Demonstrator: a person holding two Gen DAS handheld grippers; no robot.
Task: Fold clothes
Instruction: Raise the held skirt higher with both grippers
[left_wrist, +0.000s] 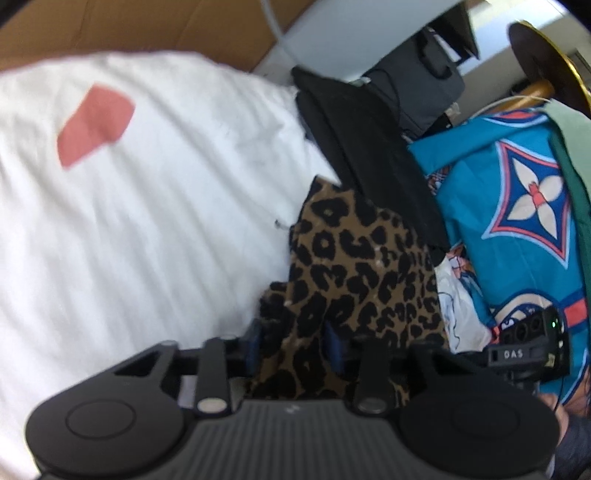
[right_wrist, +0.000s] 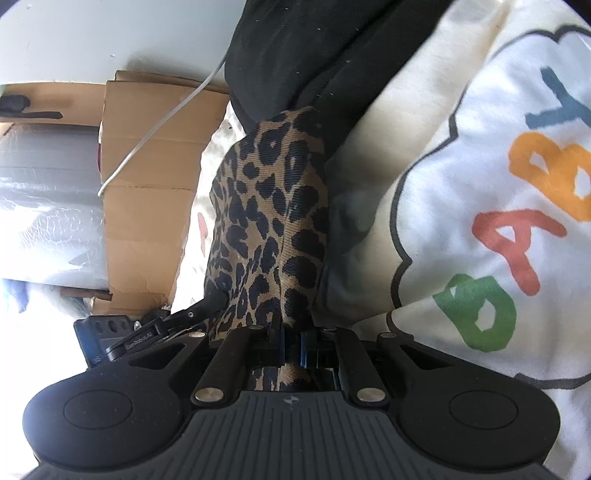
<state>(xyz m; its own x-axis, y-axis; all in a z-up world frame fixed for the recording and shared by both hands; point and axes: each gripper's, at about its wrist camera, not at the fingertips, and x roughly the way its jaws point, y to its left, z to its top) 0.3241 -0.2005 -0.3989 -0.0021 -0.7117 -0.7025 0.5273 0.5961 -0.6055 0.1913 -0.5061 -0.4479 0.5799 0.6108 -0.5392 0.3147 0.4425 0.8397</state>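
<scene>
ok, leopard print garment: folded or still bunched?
Bunched. The leopard print garment hangs gathered and creased between the left gripper and right gripper, both clamped on it.

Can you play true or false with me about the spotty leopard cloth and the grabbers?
1. Both grippers pinch the leopard cloth. True: the left gripper and right gripper each have it between their fingers.
2. The leopard cloth is pink. False: it is tan with black spots.
3. A black garment lies beside the leopard cloth. True.
4. The cream fabric spells "MAMA". False: it spells "BABY".
</scene>
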